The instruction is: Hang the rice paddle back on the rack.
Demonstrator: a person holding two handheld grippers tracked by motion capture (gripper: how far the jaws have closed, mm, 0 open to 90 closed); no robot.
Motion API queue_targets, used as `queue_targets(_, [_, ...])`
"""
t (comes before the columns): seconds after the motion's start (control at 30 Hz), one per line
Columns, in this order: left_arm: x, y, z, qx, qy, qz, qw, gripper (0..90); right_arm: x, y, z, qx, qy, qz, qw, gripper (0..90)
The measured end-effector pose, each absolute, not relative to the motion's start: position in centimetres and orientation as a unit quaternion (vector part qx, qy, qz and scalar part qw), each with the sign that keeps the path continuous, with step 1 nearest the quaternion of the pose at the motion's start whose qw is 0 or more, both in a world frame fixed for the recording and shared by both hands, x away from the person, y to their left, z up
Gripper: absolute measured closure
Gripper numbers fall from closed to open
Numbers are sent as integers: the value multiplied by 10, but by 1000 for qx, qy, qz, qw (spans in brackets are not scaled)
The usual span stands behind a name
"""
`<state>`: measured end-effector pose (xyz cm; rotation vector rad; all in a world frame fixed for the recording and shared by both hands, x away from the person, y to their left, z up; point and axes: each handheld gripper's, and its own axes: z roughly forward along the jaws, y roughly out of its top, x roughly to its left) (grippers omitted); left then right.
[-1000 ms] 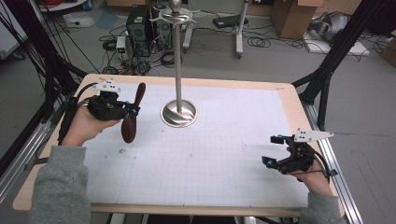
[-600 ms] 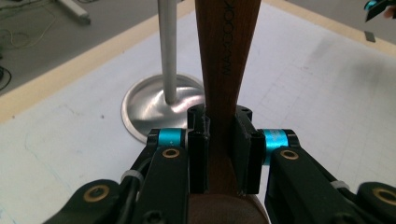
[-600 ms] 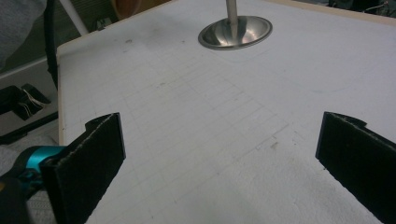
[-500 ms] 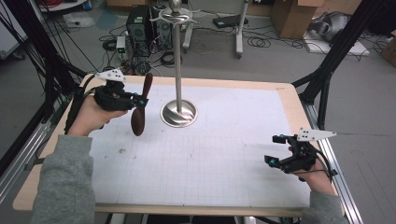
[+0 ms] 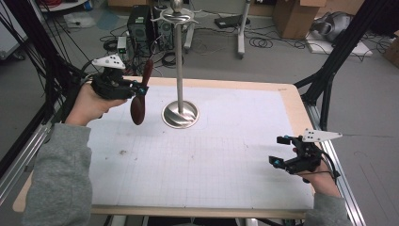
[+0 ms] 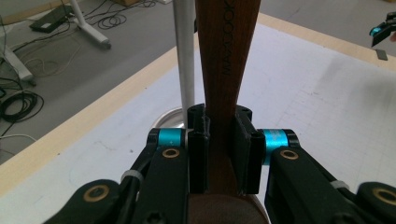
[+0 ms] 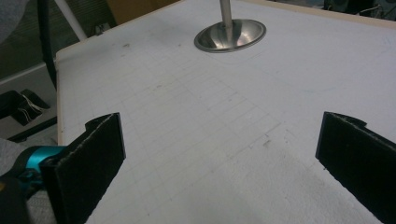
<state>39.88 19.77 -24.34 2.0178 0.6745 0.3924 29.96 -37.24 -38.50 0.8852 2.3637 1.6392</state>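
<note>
A lab or workshop: grey concrete floor strewn with cables, computer tower and cardboard boxes beyond the left gripper, black frame struts beside the gridded table.

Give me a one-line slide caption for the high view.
Left gripper lifts a wooden spoon beside a steel stand; right gripper waits open.

The high view looks forward and down from above the person's side, taking in the whole table and the cluttered floor beyond. The left gripper view sits close behind its jaws, facing across the mat towards the far right corner. The right gripper view hangs low over the mat, facing the metal stand (its round base appears in all three views).
</note>
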Motion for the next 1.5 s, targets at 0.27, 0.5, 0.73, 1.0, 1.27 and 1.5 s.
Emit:
queue_targets(0.27, [405, 202, -227, 818, 280, 166, 474, 776, 300, -376, -385, 299, 781, 544, 66, 0])
queue_targets(0.5, [411, 193, -217, 822, 271, 172, 471, 776, 300, -381, -386, 304, 776, 548, 69, 0])
queue_targets(0.73, [414, 189, -204, 819, 267, 180, 475, 776, 299, -386, -384, 305, 771, 555, 67, 0])
queue_targets(1.0, [419, 193, -192, 808, 271, 175, 493, 776, 299, -391, -384, 306, 768, 559, 73, 0])
queue_targets(1.27, [428, 197, -179, 799, 264, 156, 517, 776, 298, -393, -383, 310, 765, 559, 72, 0])
queue_targets(1.5, [435, 197, -173, 794, 267, 153, 523, 776, 299, -392, -385, 311, 769, 554, 71, 0])
